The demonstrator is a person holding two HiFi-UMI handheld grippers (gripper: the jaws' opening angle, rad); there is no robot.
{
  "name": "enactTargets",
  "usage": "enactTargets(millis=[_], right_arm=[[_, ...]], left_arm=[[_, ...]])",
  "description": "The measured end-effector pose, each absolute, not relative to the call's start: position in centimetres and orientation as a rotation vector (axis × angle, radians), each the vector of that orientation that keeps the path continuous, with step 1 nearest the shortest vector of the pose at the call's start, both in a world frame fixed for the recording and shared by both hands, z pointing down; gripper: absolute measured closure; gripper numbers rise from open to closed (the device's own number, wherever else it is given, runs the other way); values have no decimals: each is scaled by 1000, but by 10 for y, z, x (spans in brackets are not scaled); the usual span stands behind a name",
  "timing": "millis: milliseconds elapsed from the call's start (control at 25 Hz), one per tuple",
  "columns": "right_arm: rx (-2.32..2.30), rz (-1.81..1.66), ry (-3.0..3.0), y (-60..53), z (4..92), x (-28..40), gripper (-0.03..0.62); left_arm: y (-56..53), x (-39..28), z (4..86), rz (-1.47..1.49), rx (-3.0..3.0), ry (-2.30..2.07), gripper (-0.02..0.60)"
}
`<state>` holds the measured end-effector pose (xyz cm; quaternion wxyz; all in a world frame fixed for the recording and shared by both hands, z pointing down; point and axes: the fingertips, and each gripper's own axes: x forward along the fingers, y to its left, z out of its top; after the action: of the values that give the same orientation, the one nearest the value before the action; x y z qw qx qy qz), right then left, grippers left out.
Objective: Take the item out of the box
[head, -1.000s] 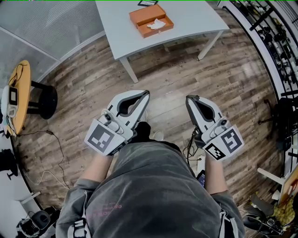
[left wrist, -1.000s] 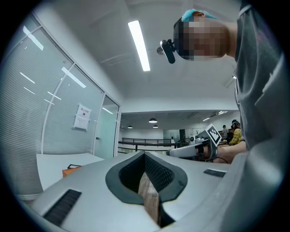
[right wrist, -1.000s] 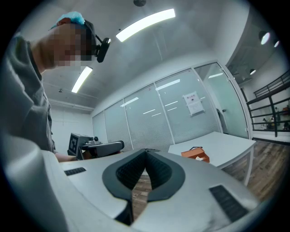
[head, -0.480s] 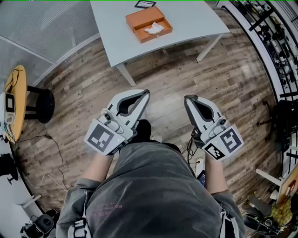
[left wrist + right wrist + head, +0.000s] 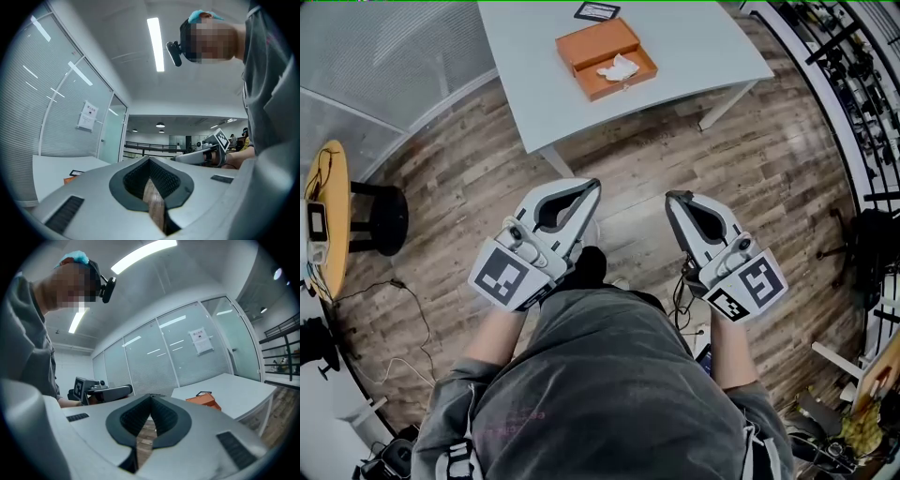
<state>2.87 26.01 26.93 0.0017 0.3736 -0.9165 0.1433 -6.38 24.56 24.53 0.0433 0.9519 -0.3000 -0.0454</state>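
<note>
"Checking progress: no step is done," the inspector states. "The white item (image 5: 617, 67) lies in the open orange box (image 5: 598, 42) on the table (image 5: 694, 37)."

"And the grippers?" asks the clerk.

"Left gripper (image 5: 592, 185) and right gripper (image 5: 672, 197) are both closed on nothing (well apart from the box, over the floor (image 5: 787, 159)). Approach, grasp and lift-out remain."

A pale worktop (image 5: 703, 47) stands on a wood-plank floor (image 5: 769, 187), with a black-edged card (image 5: 596, 11) at its far edge. A round yellow side table (image 5: 342, 178) stands on the left.
</note>
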Motion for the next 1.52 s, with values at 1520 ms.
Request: enactTargets(millis=[1520], right_arm=[[1295, 467, -2772, 54, 274, -32, 589]], left_arm=[[33, -113, 258, -128, 2934, -746, 569]])
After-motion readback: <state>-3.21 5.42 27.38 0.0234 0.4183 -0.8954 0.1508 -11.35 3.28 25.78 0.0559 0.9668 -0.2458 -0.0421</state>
